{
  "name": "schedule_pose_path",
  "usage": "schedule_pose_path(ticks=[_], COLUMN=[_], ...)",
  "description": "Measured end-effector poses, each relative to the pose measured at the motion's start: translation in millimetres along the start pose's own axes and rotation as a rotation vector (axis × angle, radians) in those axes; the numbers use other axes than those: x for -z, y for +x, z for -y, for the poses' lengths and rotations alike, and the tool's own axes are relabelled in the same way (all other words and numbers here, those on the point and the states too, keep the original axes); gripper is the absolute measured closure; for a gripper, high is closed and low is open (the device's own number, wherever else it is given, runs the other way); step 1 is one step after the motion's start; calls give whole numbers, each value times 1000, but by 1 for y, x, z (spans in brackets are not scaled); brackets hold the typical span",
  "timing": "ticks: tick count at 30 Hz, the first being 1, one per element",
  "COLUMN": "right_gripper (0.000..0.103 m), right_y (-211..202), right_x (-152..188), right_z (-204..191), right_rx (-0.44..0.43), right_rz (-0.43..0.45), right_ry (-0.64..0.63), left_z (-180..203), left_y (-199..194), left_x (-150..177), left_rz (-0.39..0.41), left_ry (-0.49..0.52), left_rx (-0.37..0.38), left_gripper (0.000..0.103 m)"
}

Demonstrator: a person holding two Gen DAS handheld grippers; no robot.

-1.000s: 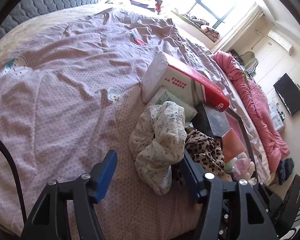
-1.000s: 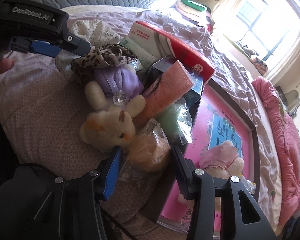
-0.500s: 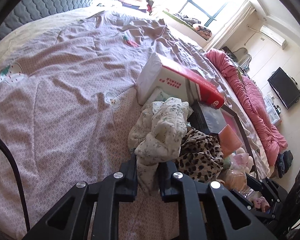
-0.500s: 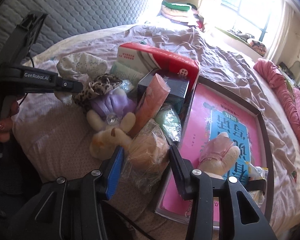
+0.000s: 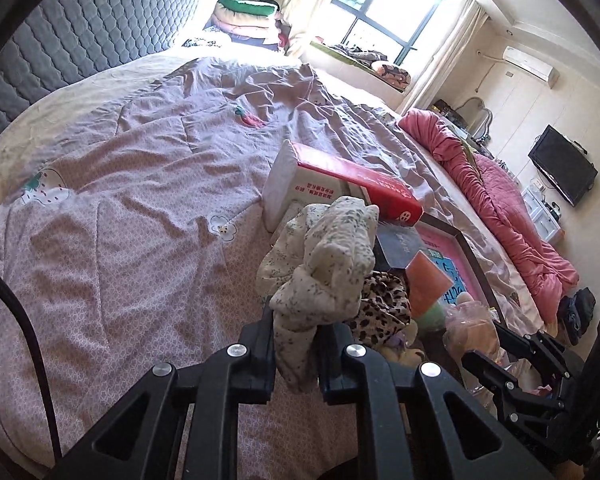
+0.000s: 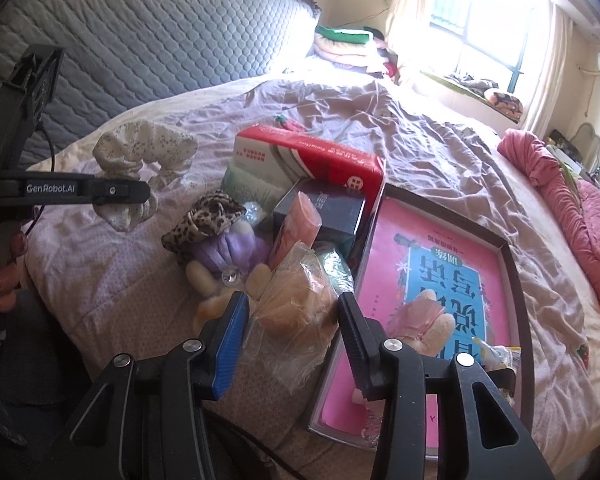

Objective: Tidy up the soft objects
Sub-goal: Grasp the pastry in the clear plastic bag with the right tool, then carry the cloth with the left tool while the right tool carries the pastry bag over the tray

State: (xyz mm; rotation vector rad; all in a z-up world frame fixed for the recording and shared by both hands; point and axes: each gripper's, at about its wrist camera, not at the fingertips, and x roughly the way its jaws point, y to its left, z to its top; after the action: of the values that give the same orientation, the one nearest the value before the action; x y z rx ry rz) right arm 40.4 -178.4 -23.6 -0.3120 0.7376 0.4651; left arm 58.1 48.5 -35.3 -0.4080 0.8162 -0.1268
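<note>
A cream floral scrunchie (image 5: 328, 264) hangs lifted above the bed, and my left gripper (image 5: 296, 344) is shut on its lower fold. The right wrist view shows the same scrunchie (image 6: 148, 148) in the left gripper (image 6: 140, 192) at the far left. My right gripper (image 6: 292, 320) is shut on a peach plush toy in a clear plastic bag (image 6: 300, 304), whose loose plastic hangs below. Under it lie a leopard-print scrunchie (image 6: 204, 224), a purple plush piece (image 6: 228, 248) and a cream plush rabbit (image 6: 204, 312), partly hidden by the fingers.
A red-and-white tissue box (image 6: 308, 160), a dark box (image 6: 324, 212) and an orange roll (image 6: 296, 228) crowd the pile. To the right lies a shallow dark-rimmed box (image 6: 516, 280) with a pink book and a pink plush (image 6: 424, 320). A pink duvet (image 6: 580, 200) lines the bed's right side.
My left gripper closed on the floral scrunchie and lifted it off the pile. My right gripper rose with the bagged plush between its fingers.
</note>
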Motion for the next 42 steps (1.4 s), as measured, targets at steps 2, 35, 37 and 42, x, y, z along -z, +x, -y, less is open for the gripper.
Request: schedule_pose_path(ticks=[2,35,37,42], right_gripper=[56,57,57,57], right_y=[-3,-34,-36,-42], right_x=[0,10,11,15], right_z=[2,55,58,70], right_rx=[6,-13,-9,8], right_rz=[6,50,56,69], right_ry=[11,231,239,278], left_z=[3,60,67,81], left_y=[-1,-20,-21,-25], left_x=[1,13,13,13], left_rz=[0,-10,-10,-13], left_ry=[8,127,142,161], left_rx=[-8,-60,-59,-53], left_gripper=[87,87,87,87])
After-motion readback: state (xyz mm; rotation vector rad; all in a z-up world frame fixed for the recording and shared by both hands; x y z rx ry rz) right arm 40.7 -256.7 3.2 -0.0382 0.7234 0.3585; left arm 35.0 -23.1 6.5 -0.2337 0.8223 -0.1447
